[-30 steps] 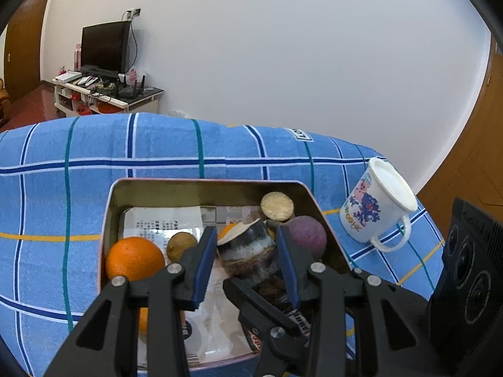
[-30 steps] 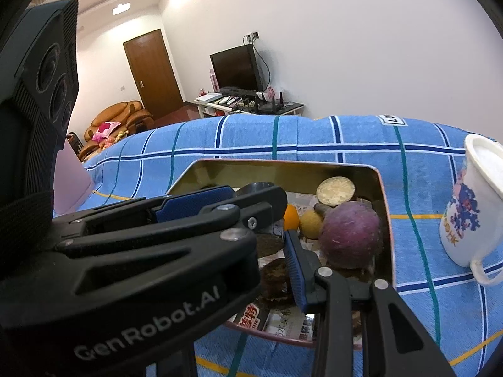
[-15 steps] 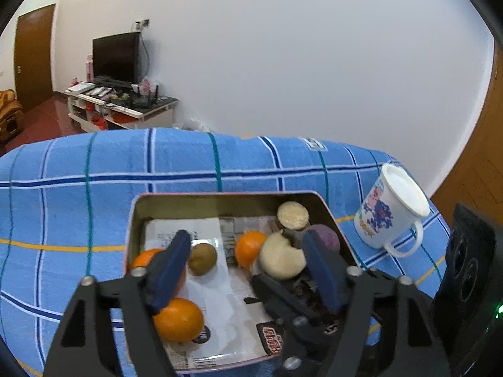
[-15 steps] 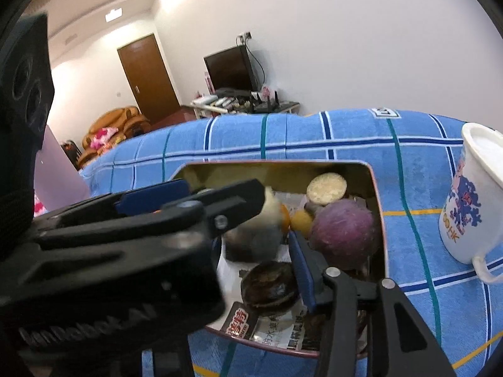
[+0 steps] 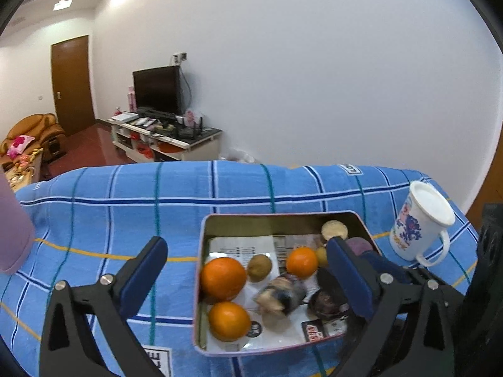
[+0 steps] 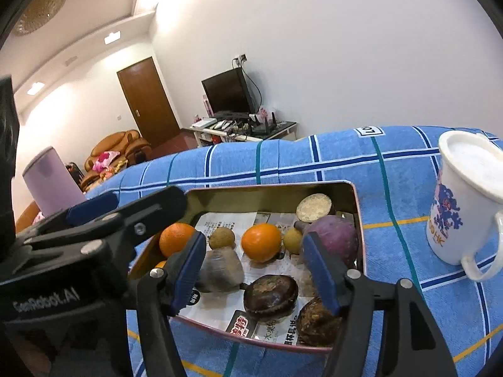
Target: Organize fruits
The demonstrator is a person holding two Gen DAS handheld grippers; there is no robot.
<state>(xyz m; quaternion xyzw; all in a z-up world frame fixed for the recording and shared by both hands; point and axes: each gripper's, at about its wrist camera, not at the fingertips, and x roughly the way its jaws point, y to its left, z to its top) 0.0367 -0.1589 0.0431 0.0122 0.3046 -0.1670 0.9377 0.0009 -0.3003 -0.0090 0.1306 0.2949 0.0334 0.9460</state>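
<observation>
Both grippers, left (image 5: 248, 278) and right (image 6: 256, 271), are opening with nothing held; your fruits sit in the tin (image 6: 360, 220) on the blue-checked cloth (image 5: 125, 194). Drop either gripper carelessly and you could knock the rim, tipping the tin or rolling the oranges (image 5: 223, 278).

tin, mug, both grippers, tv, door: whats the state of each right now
tin: open, no lid, paper-lined, holding fruit
mug: upright beside the tin, apart from it
left gripper: jaws opening, nothing pressed between them
right gripper: jaws opening over the tin, gripping nothing
oranges: loose in the tin
tv: screen dark
door: shut
</observation>
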